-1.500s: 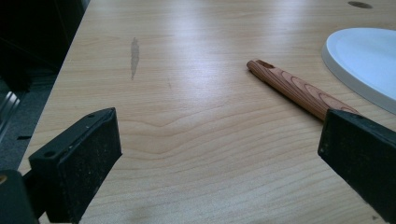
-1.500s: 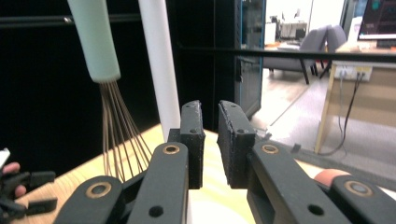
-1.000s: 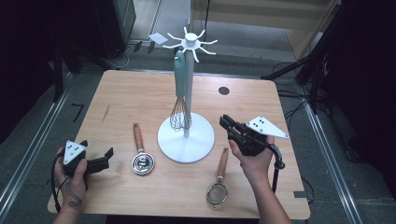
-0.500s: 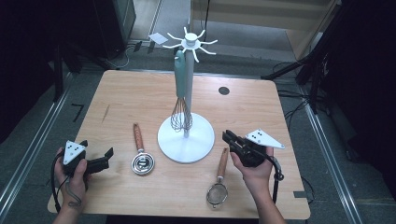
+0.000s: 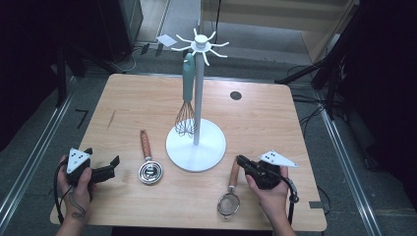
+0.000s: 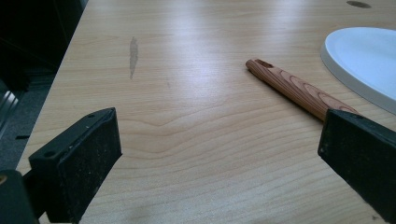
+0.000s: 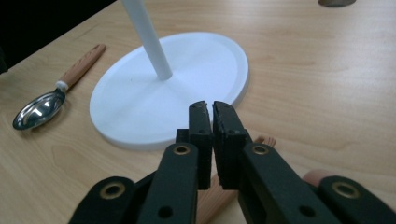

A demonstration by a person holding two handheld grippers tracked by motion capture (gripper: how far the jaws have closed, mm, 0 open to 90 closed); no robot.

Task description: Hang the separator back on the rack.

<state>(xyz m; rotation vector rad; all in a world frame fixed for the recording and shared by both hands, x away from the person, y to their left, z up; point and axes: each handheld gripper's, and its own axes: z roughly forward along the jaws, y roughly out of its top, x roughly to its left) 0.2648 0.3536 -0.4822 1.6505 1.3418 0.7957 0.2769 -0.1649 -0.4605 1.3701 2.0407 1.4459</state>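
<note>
**Two utensils left on the table, and the shut right gripper sits over one handle**

Two utensils lie flat on the table [image 5: 275, 118]: a small strainer [image 5: 228, 202] with a wooden handle and a steel measuring scoop [image 5: 149, 170]. A whisk [image 5: 187, 96] already hangs from the white hook stand [image 5: 196, 88].

In the high view the right gripper [image 5: 242, 161] is low, just beside the strainer's handle, to its right. The right gripper view shows its jaws standing almost together with nothing between them, having just closed further; the wooden handle [image 7: 219, 198] passes beneath them, not inside.

The left gripper [image 5: 116, 163] rests near the table's left front corner, jaws wide apart and empty, the scoop's wooden handle [image 6: 299, 89] lying ahead of it.

The likely trouble is a missed pick. Jaws this tight cannot take the handle; pressed down as they are, they would probably shove it sideways or roll the strainer, possibly against the stand's base [image 7: 173, 93], which is close. They seem to need opening first. A grip too near the handle's end could also let the mesh bowl swing and slip.
</note>
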